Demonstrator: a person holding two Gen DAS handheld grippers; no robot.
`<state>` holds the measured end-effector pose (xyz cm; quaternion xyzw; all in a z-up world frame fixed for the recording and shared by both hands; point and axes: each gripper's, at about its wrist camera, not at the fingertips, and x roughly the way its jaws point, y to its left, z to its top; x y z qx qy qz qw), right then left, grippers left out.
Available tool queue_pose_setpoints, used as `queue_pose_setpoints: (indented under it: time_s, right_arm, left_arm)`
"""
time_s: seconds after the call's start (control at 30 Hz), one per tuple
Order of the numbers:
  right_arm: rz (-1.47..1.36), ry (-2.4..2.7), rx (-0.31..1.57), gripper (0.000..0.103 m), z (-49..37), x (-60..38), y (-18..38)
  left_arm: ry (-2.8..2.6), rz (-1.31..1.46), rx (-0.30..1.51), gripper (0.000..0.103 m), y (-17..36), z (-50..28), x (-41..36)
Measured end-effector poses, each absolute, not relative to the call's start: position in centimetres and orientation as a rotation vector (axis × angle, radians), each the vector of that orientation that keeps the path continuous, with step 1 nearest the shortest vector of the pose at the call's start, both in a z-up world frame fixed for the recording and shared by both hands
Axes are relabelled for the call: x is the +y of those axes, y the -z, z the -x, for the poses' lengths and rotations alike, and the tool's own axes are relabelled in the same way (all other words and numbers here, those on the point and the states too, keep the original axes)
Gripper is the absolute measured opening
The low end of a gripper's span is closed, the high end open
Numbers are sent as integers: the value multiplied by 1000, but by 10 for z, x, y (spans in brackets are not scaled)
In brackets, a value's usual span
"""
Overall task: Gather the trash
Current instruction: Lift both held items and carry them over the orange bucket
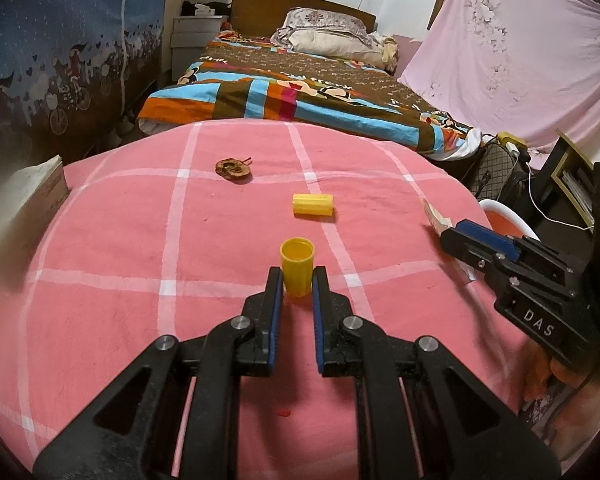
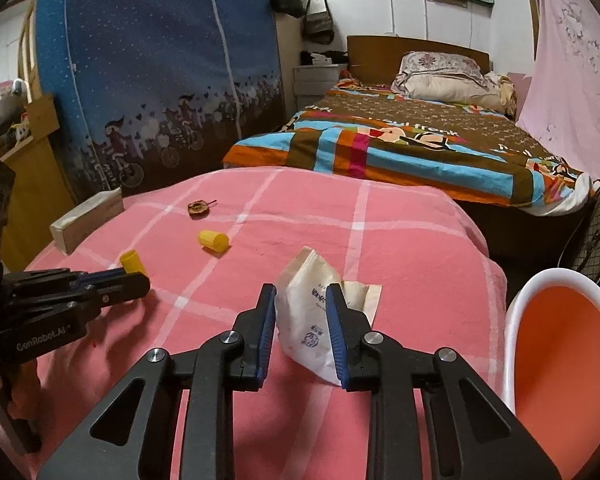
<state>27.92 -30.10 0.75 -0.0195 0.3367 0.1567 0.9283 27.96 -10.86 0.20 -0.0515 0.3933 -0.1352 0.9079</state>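
Observation:
My left gripper (image 1: 297,278) is shut on an upright yellow cup (image 1: 297,266) standing on the pink checked cloth; it also shows in the right wrist view (image 2: 133,263). A second yellow cup (image 1: 313,205) lies on its side further back, also seen from the right wrist (image 2: 213,241). A brown dried fruit core (image 1: 233,168) lies beyond it. My right gripper (image 2: 301,294) is shut on a white paper bag (image 2: 316,312) with printed text, its tip seen from the left wrist (image 1: 436,214). An orange bin with a white rim (image 2: 560,344) stands to the right.
A cardboard box (image 2: 86,220) rests at the cloth's left edge. A bed with a patterned quilt (image 1: 300,92) lies behind. A blue wardrobe cover (image 2: 160,60) stands at left, a pink sheet (image 1: 520,52) at right. Bags and cables (image 1: 500,168) sit near the bin.

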Motion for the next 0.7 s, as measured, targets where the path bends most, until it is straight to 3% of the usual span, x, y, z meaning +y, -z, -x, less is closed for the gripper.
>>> queue_pose_setpoints:
  time_s: [0.17, 0.3, 0.33, 0.57, 0.63, 0.7]
  right_arm:
    - [20, -317, 740, 25, -285, -305, -2]
    - [20, -241, 747, 66, -286, -309, -1]
    - [14, -237, 756, 68, -288, -310, 0]
    - [10, -250, 795, 66, -292, -309, 6]
    - [9, -269, 798, 45, -292, -308, 7]
    - [2, -268, 792, 37, -290, -310, 6]
  left_arm:
    - [281, 98, 820, 0, -1, -280, -110]
    - [282, 97, 825, 0, -1, -280, -111]
    - [282, 98, 828, 0, 0, -280, -112]
    - [285, 108, 840, 0, 3, -282, -112]
    - [288, 107, 838, 0, 3, -281, -113]
    - [289, 107, 831, 0, 2, -280, -114]
